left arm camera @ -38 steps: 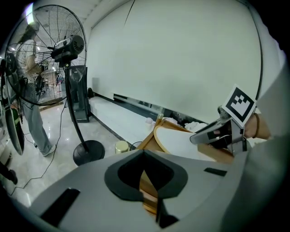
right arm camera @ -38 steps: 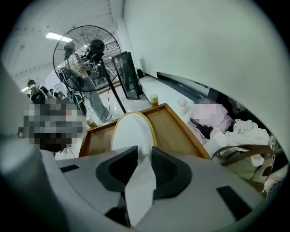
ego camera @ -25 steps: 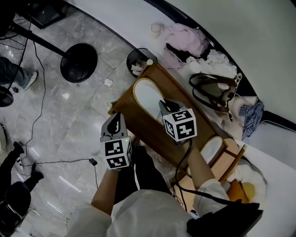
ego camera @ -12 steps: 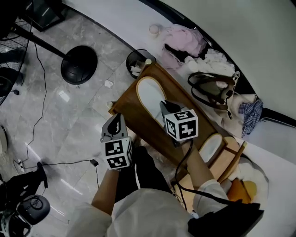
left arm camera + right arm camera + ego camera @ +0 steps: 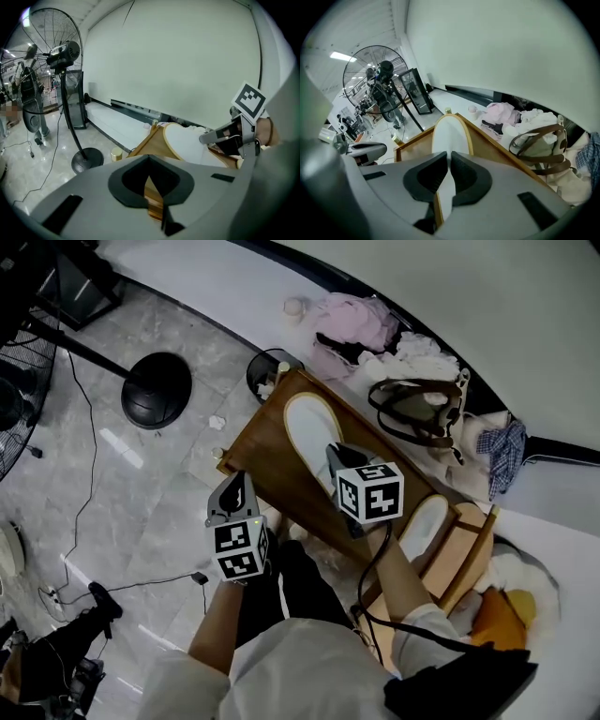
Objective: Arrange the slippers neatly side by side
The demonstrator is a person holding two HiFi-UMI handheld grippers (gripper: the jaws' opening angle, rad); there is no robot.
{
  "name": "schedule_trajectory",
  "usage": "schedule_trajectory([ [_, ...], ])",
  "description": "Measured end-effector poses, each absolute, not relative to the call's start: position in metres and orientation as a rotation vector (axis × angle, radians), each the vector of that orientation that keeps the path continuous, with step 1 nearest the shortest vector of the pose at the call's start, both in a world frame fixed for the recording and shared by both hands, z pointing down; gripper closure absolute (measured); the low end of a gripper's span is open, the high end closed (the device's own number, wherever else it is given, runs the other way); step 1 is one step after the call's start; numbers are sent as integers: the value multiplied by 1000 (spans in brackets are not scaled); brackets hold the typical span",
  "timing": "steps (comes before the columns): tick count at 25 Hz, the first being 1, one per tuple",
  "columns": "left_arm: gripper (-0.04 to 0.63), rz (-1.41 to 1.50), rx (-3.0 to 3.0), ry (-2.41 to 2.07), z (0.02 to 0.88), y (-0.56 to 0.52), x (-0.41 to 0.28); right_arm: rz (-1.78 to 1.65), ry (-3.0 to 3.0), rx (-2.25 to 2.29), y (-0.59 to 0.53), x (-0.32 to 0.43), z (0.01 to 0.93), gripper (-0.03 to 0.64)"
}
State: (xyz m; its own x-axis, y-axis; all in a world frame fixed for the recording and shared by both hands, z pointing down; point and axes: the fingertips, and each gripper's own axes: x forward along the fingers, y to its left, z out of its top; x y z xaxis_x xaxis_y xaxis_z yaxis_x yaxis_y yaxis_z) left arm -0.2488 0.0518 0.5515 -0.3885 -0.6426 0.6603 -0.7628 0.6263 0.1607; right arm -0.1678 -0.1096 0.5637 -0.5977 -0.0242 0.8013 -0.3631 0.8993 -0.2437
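One white slipper (image 5: 311, 430) with a tan rim lies on a brown wooden table (image 5: 258, 460). My right gripper (image 5: 337, 460) is at its near end. In the right gripper view the jaws have just been closing and now pinch the slipper (image 5: 449, 133) by its rim, so the right gripper (image 5: 449, 159) is shut on it. The second white slipper (image 5: 424, 526) rests further right beside a light wooden rack (image 5: 469, 554). My left gripper (image 5: 234, 491) hangs over the table's near left corner. The left gripper (image 5: 149, 161) is shut with nothing in it.
A fan's round black base (image 5: 157, 390) and cables (image 5: 89, 474) are on the marble floor at left. A bin (image 5: 270, 371) stands at the table's far corner. Clothes (image 5: 361, 322) and a brown-strapped bag (image 5: 417, 409) lie along the wall.
My right gripper has risen slightly and rolled while it stays at the slipper's near end. The left gripper has hardly moved. The head view has shifted a little.
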Motion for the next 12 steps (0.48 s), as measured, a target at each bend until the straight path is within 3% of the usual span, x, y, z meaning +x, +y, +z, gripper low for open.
schedule_trajectory([
  [12,591,262,1269,-2093,531,28,-224,639,-2185,551,-131,-109,535,569],
])
